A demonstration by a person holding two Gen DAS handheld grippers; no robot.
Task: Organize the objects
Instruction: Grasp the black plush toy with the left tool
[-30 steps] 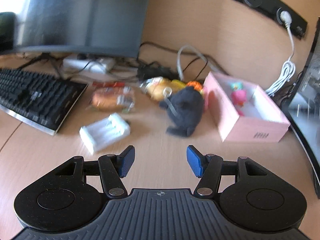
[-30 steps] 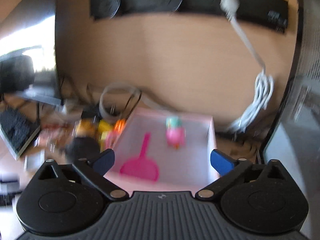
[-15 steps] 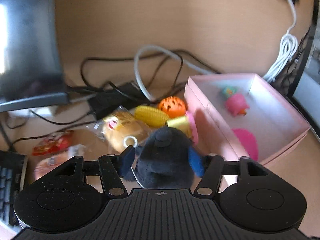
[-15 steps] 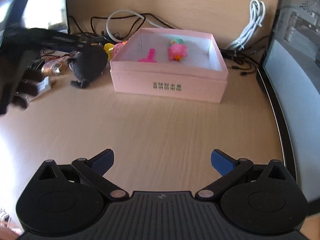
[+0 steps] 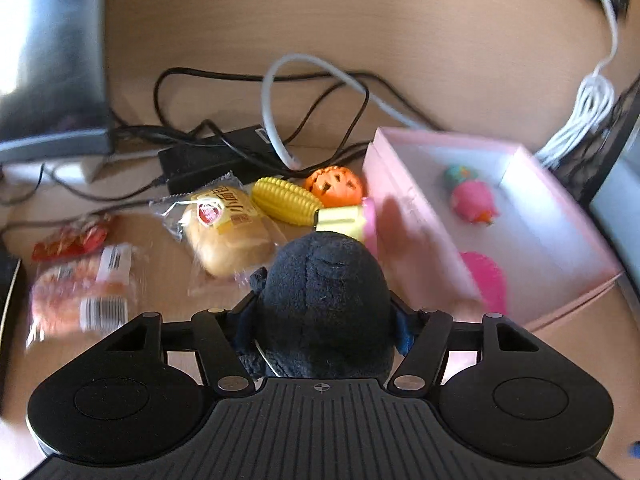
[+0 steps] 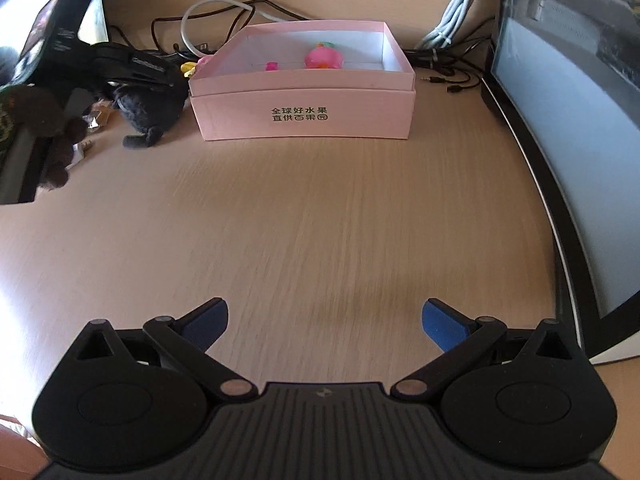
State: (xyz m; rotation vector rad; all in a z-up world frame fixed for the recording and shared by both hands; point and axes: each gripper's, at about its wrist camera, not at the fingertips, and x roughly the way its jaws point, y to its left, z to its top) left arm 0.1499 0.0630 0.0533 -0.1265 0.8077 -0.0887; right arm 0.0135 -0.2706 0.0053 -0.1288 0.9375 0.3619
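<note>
While your left gripper [image 5: 320, 324] sat with its jaws pressed against both flanks of the black plush toy [image 5: 324, 296], your right gripper [image 6: 325, 322] hovered over bare desk [image 6: 320, 220], jaws wide apart and holding nothing.

Plush toy: on the desk, just beside the left wall of the pink box [image 6: 302, 114].

Pink box: open-topped; you had in it a pink round toy [image 5: 474, 202], a small teal toy [image 5: 458, 172] and a magenta scoop [image 5: 486, 280].

Beside the box, left: yellow corn toy [image 5: 286, 200], orange pumpkin toy [image 5: 334, 186], wrapped bread bun [image 5: 226, 230], wrapped snack [image 5: 80, 292], red packet [image 5: 72, 236].

Behind: tangled cables [image 5: 280, 120].
</note>
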